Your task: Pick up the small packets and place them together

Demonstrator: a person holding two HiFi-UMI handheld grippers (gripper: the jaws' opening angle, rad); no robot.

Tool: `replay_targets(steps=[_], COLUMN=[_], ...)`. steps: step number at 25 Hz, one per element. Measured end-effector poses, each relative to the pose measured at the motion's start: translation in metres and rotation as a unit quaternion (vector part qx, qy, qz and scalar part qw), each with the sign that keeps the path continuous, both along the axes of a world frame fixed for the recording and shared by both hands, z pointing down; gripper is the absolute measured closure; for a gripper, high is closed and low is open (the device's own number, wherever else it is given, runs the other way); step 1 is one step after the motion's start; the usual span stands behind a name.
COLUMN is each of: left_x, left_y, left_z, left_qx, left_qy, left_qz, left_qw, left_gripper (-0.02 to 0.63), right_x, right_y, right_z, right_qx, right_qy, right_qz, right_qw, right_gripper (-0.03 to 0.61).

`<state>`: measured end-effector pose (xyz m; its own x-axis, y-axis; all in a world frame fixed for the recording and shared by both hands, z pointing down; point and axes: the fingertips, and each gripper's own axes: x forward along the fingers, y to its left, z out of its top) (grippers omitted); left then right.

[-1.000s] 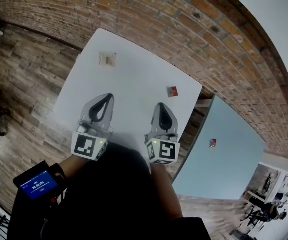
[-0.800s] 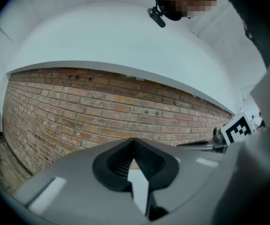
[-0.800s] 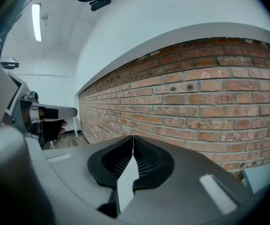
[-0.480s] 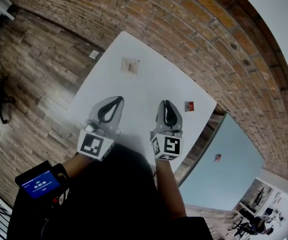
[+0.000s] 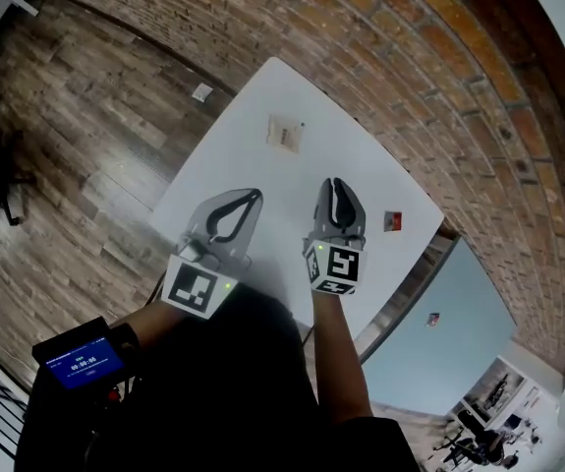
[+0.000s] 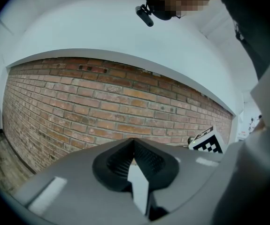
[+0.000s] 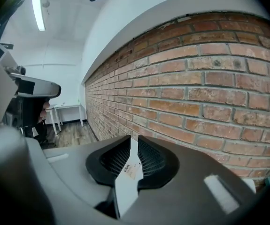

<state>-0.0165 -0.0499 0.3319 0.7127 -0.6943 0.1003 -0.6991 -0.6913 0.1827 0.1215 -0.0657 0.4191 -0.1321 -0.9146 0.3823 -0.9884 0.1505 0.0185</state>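
On the white table lie two small packets: a beige one near the far edge and a red one near the right edge. My left gripper hovers over the table's near half, its jaws closed tip to tip with nothing in them. My right gripper hangs beside it, between the two packets and short of both. Its jaws have just been opening and stand a narrow slit apart, with nothing gripped. Through that slit shows white table and a pale printed packet lying on it.
A brick wall runs behind the table, and wood floor lies to the left. A blue-grey table at the right carries another small red item. A white scrap lies on the floor.
Both grippers have advanced over the table toward the packets, the right one further. The right jaws have parted slightly.
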Motion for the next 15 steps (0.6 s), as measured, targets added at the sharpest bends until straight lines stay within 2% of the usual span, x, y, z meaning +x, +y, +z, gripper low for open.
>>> replay_targets(steps=[5, 10, 15], left_x=[-0.011, -0.021, -0.021], left_y=[-0.012, -0.028, -0.037], left_z=[0.011, 0.02, 0.03], left_qx=[-0.022, -0.028, -0.033], left_qy=[-0.006, -0.014, -0.036], left_qz=[0.0, 0.003, 0.008], left_qw=[0.9997, 0.9995, 0.9988], left_gripper=[0.614, 0.614, 0.614], right_x=[-0.004, -0.007, -0.003], right_y=[-0.021, -0.041, -0.052], right_z=[0.017, 0.039, 0.061], right_qx=[-0.006, -0.023, -0.043], right_qy=[-0.018, 0.001, -0.002], right_qz=[0.012, 0.0, -0.002], right_qw=[1.0, 1.0, 0.999], right_gripper=[0.54, 0.54, 0.54])
